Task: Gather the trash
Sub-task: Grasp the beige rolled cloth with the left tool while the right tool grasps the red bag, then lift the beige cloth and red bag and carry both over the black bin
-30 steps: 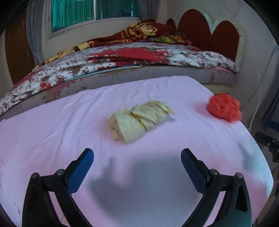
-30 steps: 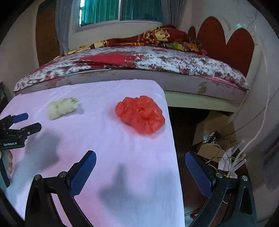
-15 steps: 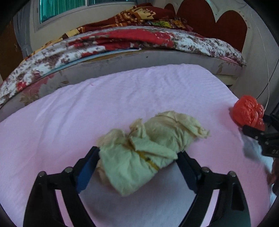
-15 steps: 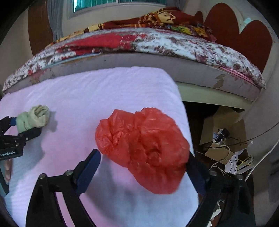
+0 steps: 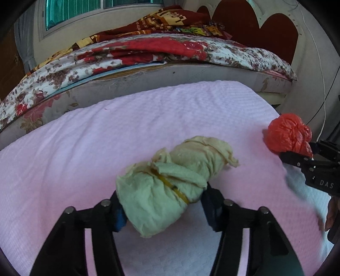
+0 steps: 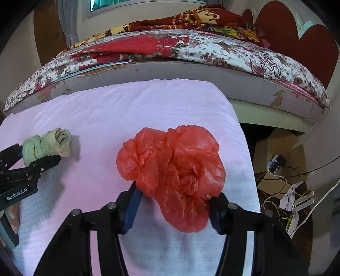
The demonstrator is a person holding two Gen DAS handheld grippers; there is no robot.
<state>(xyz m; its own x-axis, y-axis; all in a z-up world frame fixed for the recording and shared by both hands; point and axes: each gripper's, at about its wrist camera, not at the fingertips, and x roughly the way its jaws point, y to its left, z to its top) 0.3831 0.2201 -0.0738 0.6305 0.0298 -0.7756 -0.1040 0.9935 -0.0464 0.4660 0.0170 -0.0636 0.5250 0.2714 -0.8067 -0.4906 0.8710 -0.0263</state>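
Left wrist view: the left gripper (image 5: pixel 163 207) has just been closing its jaws, and they now pinch the near end of a pale yellow rag bundle (image 5: pixel 174 184) lying on the pink sheet (image 5: pixel 85 148).

Right wrist view: the right gripper (image 6: pixel 173 207) has been closing too, and it squeezes a crumpled red plastic bag (image 6: pixel 176 169) near the sheet's right edge.

Pink sheet (image 5: pixel 106 138): covers the near flat top, bumpy weave.
Bed (image 6: pixel 191 85): far side, with a flowery blanket (image 5: pixel 233 51) on it.
Red blanket (image 6: pixel 212 19): piled on the far part of the bed.
Headboard (image 6: pixel 308 40): red heart shapes, far right.
Window (image 5: pixel 74 10): far left.
Cardboard and wires (image 6: pixel 282 169): on the floor, right.
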